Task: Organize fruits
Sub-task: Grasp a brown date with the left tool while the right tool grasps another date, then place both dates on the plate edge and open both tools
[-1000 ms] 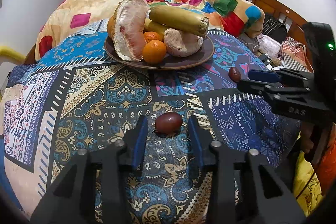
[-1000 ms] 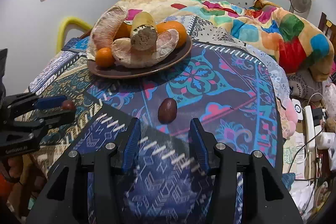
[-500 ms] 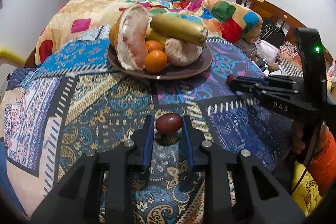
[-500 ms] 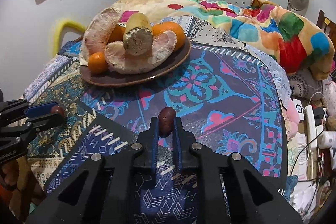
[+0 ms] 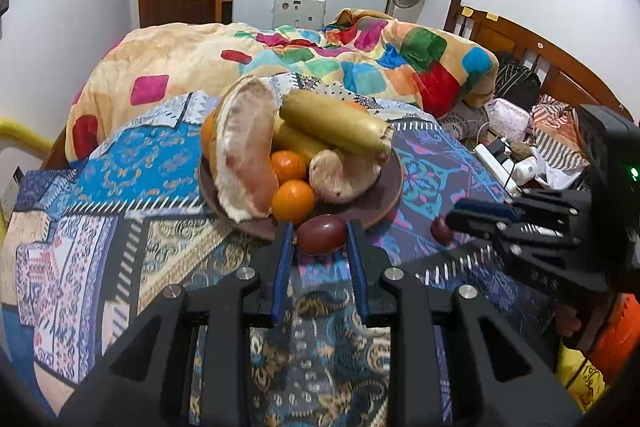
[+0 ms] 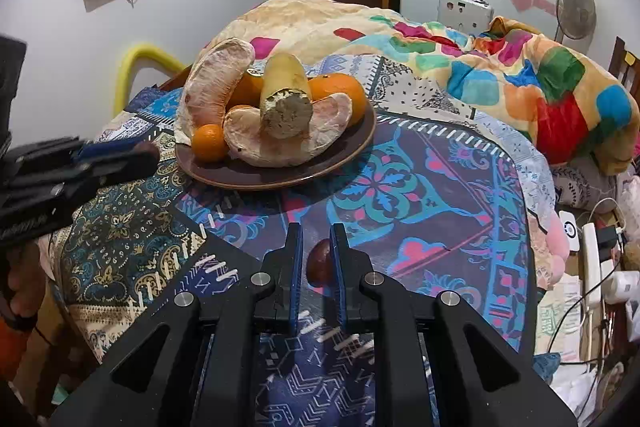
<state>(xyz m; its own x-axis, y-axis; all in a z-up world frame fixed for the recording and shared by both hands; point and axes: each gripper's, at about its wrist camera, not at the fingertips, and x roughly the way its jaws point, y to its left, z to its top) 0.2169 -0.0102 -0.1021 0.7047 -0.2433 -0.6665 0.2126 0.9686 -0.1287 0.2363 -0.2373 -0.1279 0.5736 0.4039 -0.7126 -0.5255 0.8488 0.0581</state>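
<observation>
Both grippers pinch a dark red fruit near the brown plate.

The left gripper (image 5: 320, 247) clamps a red-brown fruit (image 5: 321, 234) at the plate (image 5: 390, 201) rim, just before an orange (image 5: 293, 200). The right gripper (image 6: 317, 261) squeezes a second dark fruit (image 6: 319, 263), narrowly parted, above the patterned bedspread (image 6: 420, 203).

Bright, even indoor light, soft shadows, strong fisheye bending with dark vignetted corners, mostly sharp.

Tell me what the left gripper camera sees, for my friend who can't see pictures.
The left gripper is shut on a small dark red fruit, held at the near rim of a brown plate piled with oranges, pomelo pieces and a long yellow fruit. It all sits over a patterned bedspread.
</observation>
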